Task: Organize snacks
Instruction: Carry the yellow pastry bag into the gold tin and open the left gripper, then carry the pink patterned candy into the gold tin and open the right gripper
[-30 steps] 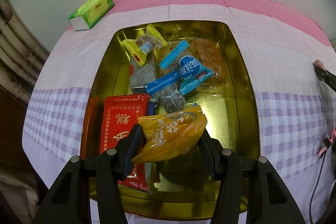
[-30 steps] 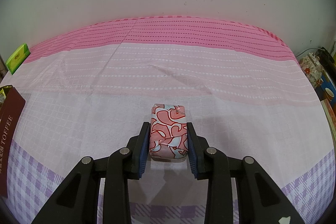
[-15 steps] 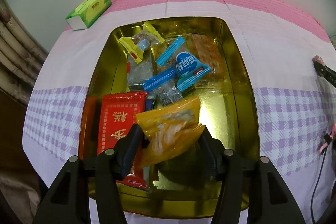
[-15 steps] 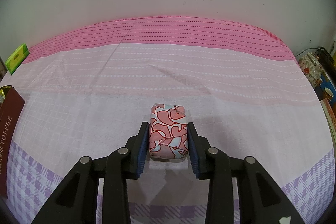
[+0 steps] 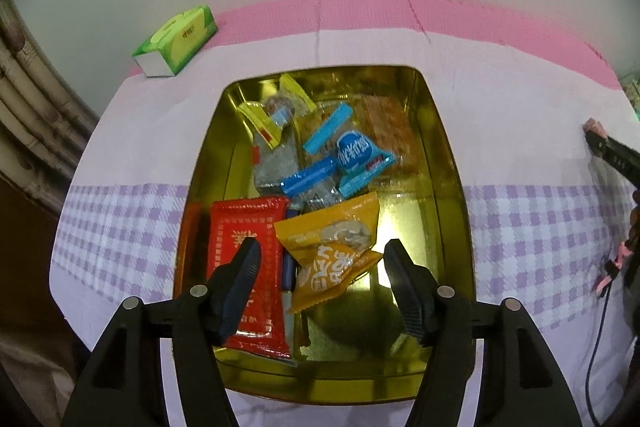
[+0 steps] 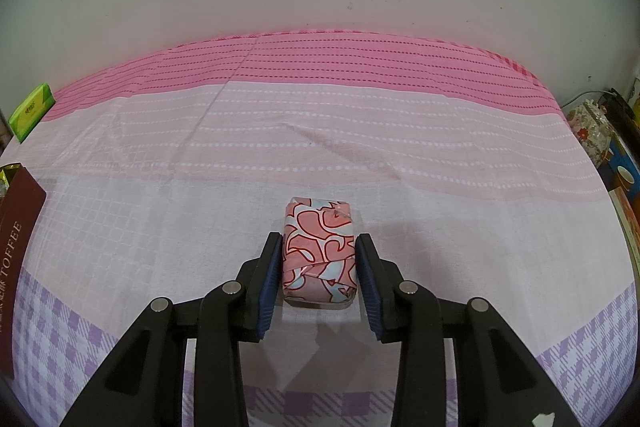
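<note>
Our left gripper [image 5: 322,263], spread wide, partly hides the red packet [image 5: 248,251] beside the yellow packet [image 5: 334,251]; our right gripper [image 6: 319,259] pinches the pink parcel [image 6: 319,247].

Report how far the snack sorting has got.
Done: several packets, the orange snack packet among them, lie in the gold tin, and the left gripper is open above it. In hand: the right gripper brackets the pink wrapped block on the tablecloth. Left: getting that block into the tin.
</note>
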`<state>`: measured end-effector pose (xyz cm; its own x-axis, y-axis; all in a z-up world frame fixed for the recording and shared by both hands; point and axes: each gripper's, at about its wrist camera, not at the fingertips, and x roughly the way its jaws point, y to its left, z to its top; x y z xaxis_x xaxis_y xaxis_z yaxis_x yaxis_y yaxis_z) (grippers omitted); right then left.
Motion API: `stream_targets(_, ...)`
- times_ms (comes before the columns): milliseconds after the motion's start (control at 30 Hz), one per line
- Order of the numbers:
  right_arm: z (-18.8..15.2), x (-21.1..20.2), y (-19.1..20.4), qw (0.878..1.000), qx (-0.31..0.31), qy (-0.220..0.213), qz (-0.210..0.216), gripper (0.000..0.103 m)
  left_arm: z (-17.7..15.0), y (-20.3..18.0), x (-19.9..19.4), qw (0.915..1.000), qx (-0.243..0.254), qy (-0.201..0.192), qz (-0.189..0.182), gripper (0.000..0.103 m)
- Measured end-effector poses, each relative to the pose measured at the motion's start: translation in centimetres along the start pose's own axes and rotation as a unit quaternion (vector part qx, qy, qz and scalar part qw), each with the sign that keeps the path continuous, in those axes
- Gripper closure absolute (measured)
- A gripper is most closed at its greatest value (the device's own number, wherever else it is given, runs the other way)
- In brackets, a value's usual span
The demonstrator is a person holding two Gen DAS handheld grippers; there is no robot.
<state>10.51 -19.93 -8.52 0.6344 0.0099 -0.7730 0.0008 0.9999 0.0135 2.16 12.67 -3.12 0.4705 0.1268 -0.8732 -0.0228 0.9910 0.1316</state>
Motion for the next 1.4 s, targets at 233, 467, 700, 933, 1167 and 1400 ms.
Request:
stream_targets(233,0.0,0.0,0.1,1.000,0.000,0.000,0.000,0.068,0.2,0.9,-1.6,0.9990,-0.010,-0.037,0.023,0.039)
stream_targets(467,0.0,0.0,0.1,1.000,0.000,0.000,0.001,0.068,0.4,3.3,-2.1,0.9977,-0.032,-0.051,0.033,0.039)
stream_targets(700,0.2,0.0,-0.1,1.000,0.001,0.008,0.001,0.068,0.0,5.7,-2.5,0.9955,-0.051,-0.064,0.046,0.039)
stream_targets(933,0.6,-0.1,0.1,1.000,0.001,0.020,-0.006,0.075,-0.5,7.0,-3.0,0.9933,-0.056,-0.079,0.063,0.039)
stream_targets(1167,0.5,-0.4,0.9,0.999,-0.004,0.026,-0.034,0.076,-1.0,8.4,-2.6,0.9921,-0.073,-0.077,0.066,0.036)
stream_targets(1400,0.3,-1.2,1.7,0.999,0.001,0.034,-0.040,0.076,-1.2,9.3,-2.3,0.9919,-0.087,-0.071,0.059,0.036)
